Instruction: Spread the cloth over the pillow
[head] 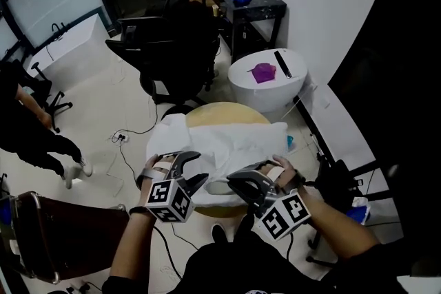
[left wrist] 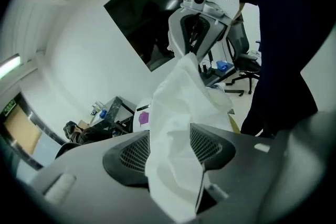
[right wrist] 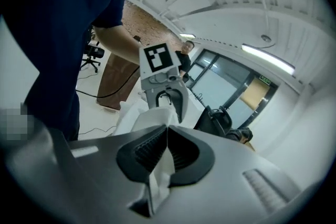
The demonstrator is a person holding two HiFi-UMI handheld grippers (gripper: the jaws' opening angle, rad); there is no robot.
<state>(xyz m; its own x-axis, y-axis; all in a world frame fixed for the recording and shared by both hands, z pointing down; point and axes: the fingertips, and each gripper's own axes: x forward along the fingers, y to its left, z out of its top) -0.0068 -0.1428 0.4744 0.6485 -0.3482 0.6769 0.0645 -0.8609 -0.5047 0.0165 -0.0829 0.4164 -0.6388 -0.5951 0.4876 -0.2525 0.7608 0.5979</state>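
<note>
Jaws: right gripper (right wrist: 165, 134) pinched tight on cloth (left wrist: 178, 107) edge; left gripper (left wrist: 170, 147) spread wide, cloth loose betw. pads. Cloth hangs over pillow (head: 227, 138), mid-frame in head view. Risk: left corner slips out, cloth lands skewed.

White cloth (head: 227, 141) on tan table (head: 207, 113); black-and-white square markers on left gripper (head: 195, 169) and right gripper (head: 236, 184); purple item (head: 262, 72).

The cloth (left wrist: 178, 128) is thin fabric, matt and creased. The right tool (right wrist: 167, 134) is matt grey plastic with ribbed pads (right wrist: 148, 152). The worktop (head: 213, 113) looks wooden.
</note>
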